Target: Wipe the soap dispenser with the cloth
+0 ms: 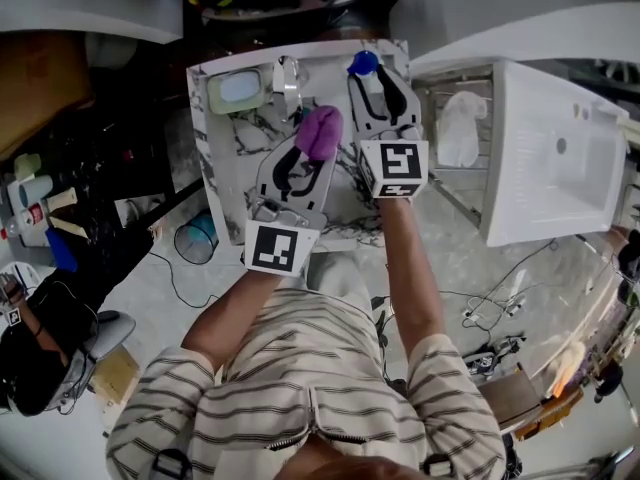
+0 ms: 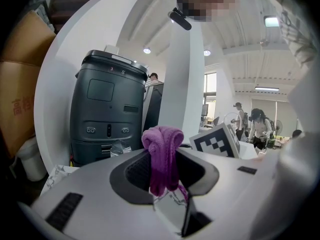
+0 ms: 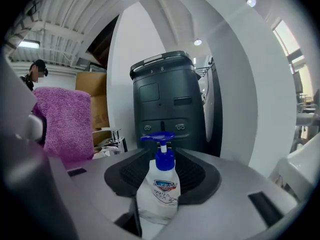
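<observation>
Purple cloth, bunched, is pinched in the left hand-held gripper. The right hand-held gripper stands spread around the soap dispenser, pads apparently not pressing it. The soap dispenser stands upright at the far right corner of the marble desk. The cloth is near it, not touching. Judged status: cloth in hand, wiping outstanding. Count: two hand-held grippers, one cloth, one soap dispenser.

Left hand-held gripper clamped, right one parted
</observation>
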Tool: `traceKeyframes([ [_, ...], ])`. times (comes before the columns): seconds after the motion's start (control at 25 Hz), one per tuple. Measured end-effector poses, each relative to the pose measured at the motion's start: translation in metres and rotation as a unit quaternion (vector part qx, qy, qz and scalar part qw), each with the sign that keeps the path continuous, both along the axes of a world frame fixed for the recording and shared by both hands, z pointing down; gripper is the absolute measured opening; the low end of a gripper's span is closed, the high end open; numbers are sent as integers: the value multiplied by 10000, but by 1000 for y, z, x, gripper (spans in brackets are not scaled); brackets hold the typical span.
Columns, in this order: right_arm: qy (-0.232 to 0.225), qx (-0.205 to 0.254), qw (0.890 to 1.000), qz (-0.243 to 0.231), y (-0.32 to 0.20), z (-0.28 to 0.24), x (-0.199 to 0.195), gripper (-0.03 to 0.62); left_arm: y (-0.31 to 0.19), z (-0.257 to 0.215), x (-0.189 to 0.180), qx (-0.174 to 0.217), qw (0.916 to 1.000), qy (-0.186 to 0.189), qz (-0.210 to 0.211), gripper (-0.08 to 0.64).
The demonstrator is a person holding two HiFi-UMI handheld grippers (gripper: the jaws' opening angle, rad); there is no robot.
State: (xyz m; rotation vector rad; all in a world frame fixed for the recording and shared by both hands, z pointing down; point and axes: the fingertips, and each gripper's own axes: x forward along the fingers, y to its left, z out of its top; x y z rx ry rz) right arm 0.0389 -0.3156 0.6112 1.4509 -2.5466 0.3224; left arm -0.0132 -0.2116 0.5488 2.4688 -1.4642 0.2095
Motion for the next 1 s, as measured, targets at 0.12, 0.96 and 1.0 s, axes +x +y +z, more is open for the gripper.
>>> traceKeyframes([
  [0.12, 66, 11, 10000, -19, -6, 3, -3, 150, -1, 2, -5, -6, 10000, -24, -45, 121],
  [0.96, 156, -229, 9996, 76, 1, 2, -2, 130, 8, -2, -8, 50, 10000, -51, 15, 120],
  [1.0, 135, -215, 9996, 77, 3, -3, -2, 130, 9, -5, -9, 62, 10000, -39, 11, 120],
])
